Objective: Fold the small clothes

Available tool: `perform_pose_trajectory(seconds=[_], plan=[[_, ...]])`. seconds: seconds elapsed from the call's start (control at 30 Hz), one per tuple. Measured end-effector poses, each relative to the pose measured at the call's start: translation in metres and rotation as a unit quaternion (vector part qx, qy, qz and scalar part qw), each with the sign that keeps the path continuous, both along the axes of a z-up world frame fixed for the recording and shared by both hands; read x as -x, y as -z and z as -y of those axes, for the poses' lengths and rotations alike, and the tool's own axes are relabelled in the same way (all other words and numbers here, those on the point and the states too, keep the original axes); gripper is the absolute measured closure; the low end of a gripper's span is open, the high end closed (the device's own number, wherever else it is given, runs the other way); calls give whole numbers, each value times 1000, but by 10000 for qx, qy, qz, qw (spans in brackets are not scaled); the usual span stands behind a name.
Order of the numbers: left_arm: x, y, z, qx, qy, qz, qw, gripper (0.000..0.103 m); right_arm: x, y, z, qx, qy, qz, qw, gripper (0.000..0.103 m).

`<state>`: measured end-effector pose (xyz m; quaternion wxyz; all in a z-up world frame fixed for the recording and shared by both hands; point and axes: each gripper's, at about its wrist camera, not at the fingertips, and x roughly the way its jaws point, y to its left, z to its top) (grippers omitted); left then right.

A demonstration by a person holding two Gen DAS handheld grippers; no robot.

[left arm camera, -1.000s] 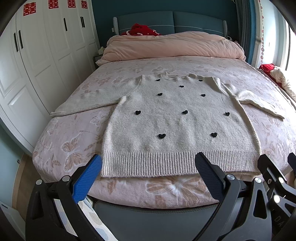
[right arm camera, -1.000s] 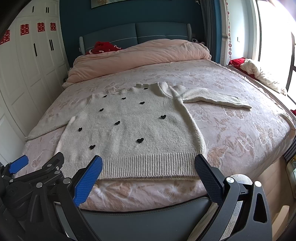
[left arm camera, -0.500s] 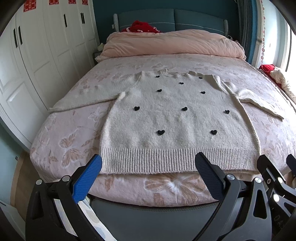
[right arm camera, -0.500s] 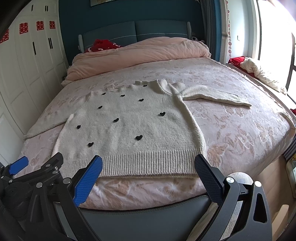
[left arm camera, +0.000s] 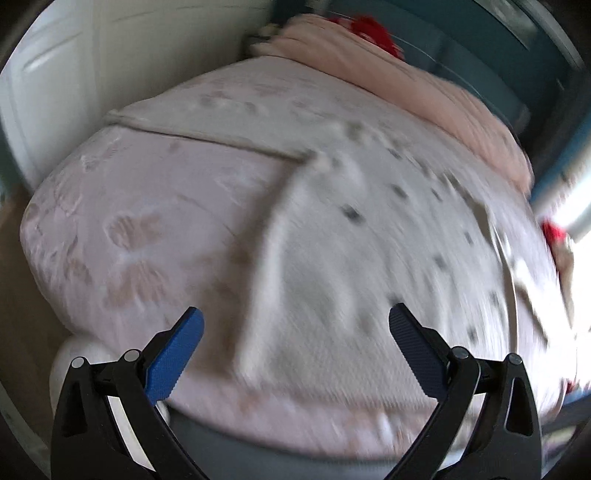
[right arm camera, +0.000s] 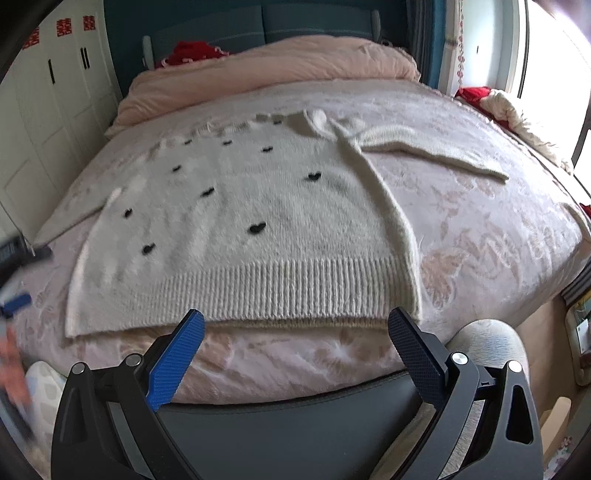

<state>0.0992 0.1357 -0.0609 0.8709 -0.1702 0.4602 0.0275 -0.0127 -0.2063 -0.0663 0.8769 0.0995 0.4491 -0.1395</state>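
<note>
Lying flat: fuzzy cream sweater [right arm camera: 236, 236], ribbed hem | both grippers' jaws released, empty

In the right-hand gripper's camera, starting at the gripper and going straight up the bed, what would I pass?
Right gripper → ribbed hem of the cream sweater → its black hearts → pink duvet → red cloth → blue headboard.
</note>
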Motion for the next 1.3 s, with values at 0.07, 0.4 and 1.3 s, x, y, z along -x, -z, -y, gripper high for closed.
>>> perform_pose_trajectory(seconds=[0.07,0.4,1.3], plan=[[-36,3,-41,86,-453,102,9989,5,-7,8,1,28,-25,-122,9999,5],[-210,35,-217,153,-2267,-57,9738,13,-60,40,-2,184,-44,-670,9976,5],[-248,-137,160,-213,1715,1884,9668,87,-89,55,36,-215,199,-491,9984,5]])
